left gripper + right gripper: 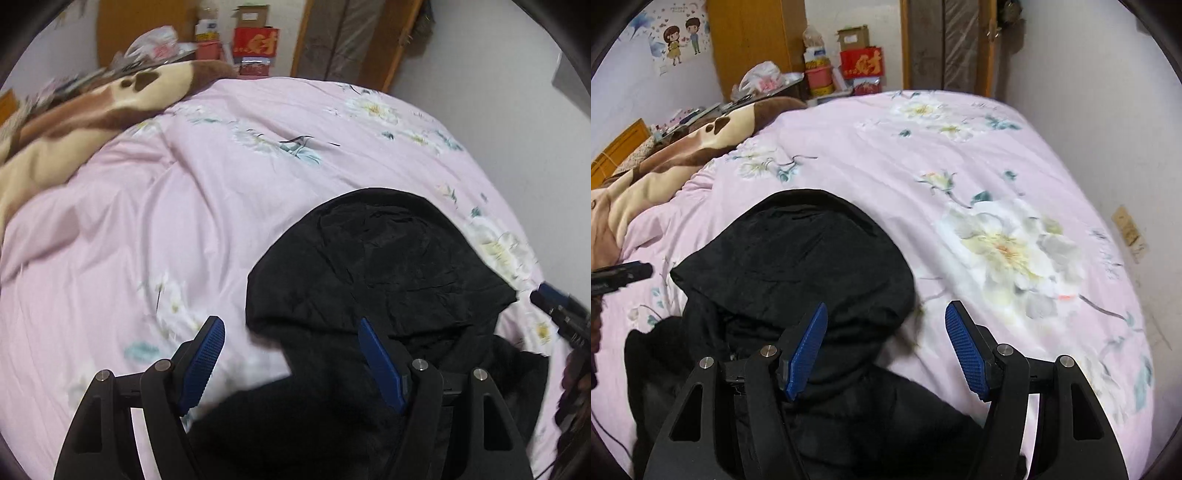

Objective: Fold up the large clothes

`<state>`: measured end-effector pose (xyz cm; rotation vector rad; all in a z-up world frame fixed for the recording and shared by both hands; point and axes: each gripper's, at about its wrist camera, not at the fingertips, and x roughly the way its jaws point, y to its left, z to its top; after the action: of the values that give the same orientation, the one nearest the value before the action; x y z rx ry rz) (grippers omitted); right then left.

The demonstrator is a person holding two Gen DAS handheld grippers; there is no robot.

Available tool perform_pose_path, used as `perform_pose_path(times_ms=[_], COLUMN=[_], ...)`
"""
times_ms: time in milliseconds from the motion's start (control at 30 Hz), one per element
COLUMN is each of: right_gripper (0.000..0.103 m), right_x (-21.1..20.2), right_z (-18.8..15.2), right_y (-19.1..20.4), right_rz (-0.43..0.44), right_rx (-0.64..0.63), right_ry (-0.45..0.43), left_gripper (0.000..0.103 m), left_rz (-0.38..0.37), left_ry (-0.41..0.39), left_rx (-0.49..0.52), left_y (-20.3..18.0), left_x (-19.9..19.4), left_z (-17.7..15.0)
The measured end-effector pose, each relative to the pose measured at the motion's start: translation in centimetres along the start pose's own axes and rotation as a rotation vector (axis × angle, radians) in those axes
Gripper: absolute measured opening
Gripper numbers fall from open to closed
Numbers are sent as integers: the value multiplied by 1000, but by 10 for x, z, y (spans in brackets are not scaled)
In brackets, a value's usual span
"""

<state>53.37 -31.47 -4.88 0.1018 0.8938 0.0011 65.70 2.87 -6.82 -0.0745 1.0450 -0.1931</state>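
Place: a home bedroom
Bed: pink flower-printed cotton bedsheet (960, 155), brown-and-cream plush blanket (683, 155)
Walls: cartoon couple paper sticker (681, 38), orange wooden wardrobe (753, 40)
Clutter: red cardboard gift box (862, 62)

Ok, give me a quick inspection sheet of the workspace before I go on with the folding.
Surface: pink floral bedspread, lightly wrinkled.
Job's things: black hooded coat lying on the bedspread, hood spread flat towards the far end, body bunched near the cameras.
Clutter: brown and cream blanket heaped along the bed's left side.
Grippers: left tool open above the coat's left edge, nothing held; right tool open above its right edge, nothing held.
Cables: thin dark cord at the lower left of the right view.
Surroundings: red boxes, plastic bag, wall sticker, wooden door frame.
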Motion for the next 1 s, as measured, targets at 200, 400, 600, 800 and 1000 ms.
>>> perform_pose_path(times_ms=[200,400,600,800,1000], right_gripper=[67,67,67,43,17], right_x=[43,87,100,114,109], right_z=[19,24,23,23,21], right_y=[-11,-21,-23,-29,-31], right_rz=[10,81,183,169,172], right_rx=[46,101,145,186,202], right_ry=[39,113,100,133,102], left_gripper=[75,75,74,62,28], left_rz=[-3,-40,-13,-25,-19], left_ry=[60,150,158,157,110], left_rx=[-60,-92,-70,-105,-126], left_y=[9,23,19,20,25], left_x=[46,96,119,127,111], left_z=[23,29,32,29,28])
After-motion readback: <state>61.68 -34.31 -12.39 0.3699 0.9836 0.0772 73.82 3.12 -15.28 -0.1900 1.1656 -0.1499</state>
